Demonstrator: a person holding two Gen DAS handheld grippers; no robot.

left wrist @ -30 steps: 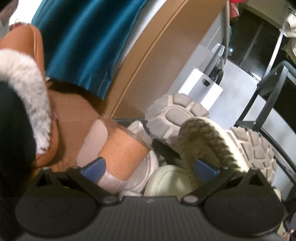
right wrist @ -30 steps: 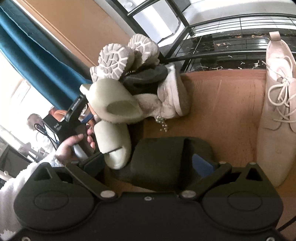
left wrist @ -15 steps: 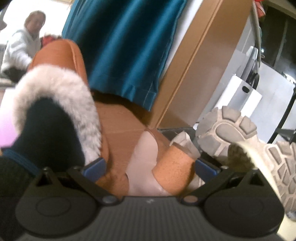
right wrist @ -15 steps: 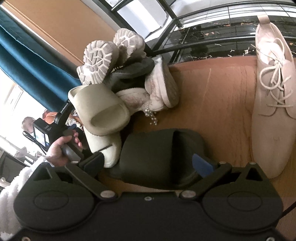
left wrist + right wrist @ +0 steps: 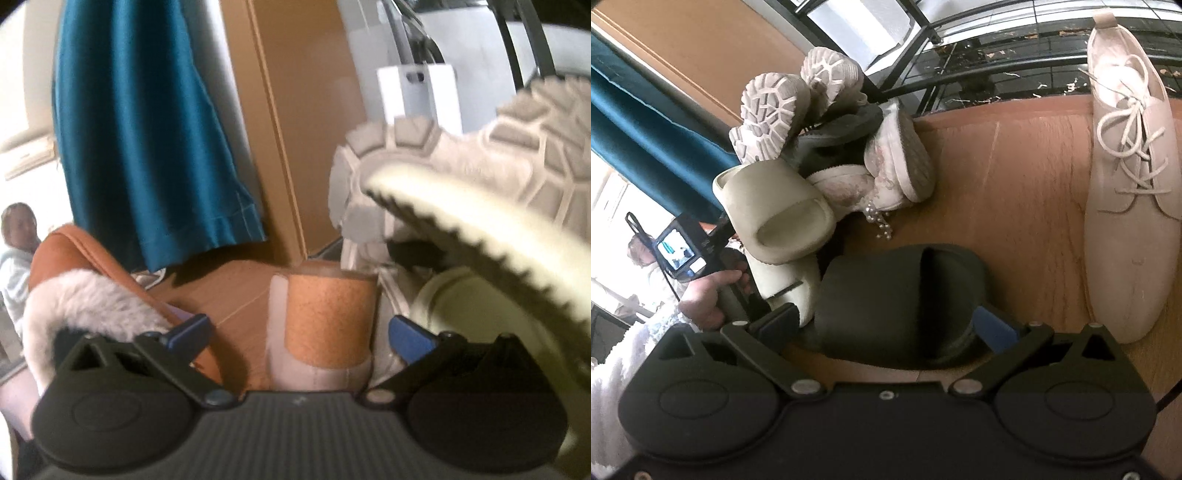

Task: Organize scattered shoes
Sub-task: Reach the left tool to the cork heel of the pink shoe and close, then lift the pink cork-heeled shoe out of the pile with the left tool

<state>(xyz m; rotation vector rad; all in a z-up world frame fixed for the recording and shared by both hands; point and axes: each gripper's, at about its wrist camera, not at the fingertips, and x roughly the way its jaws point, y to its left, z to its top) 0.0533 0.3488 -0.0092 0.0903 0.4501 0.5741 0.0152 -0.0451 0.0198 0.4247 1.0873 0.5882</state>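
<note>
In the left wrist view my left gripper [image 5: 297,332] is open, its blue pads either side of a pink shoe heel with a cork-textured block [image 5: 327,317]. A cream slide's ridged sole [image 5: 480,240] and a white sneaker sole [image 5: 461,147] hang over the right. A fur-lined orange boot [image 5: 85,295] lies at the left. In the right wrist view my right gripper [image 5: 886,325] is open around a dark slide [image 5: 901,302] on the wooden floor. A heap of shoes with cream slides [image 5: 775,210] and sneakers [image 5: 768,110] lies beyond it. A pink lace-up shoe [image 5: 1130,192] lies at the right.
A black metal shoe rack [image 5: 997,62] stands behind the heap. A teal curtain [image 5: 147,129] and a brown panel [image 5: 303,110] rise at the back. A white box [image 5: 417,92] sits beyond. A person [image 5: 14,236] sits at the far left.
My left gripper has swung right and levelled, so the cork heel sits centred between its pads and the boot has slid left. My right gripper has eased back from the dark slide slightly.
</note>
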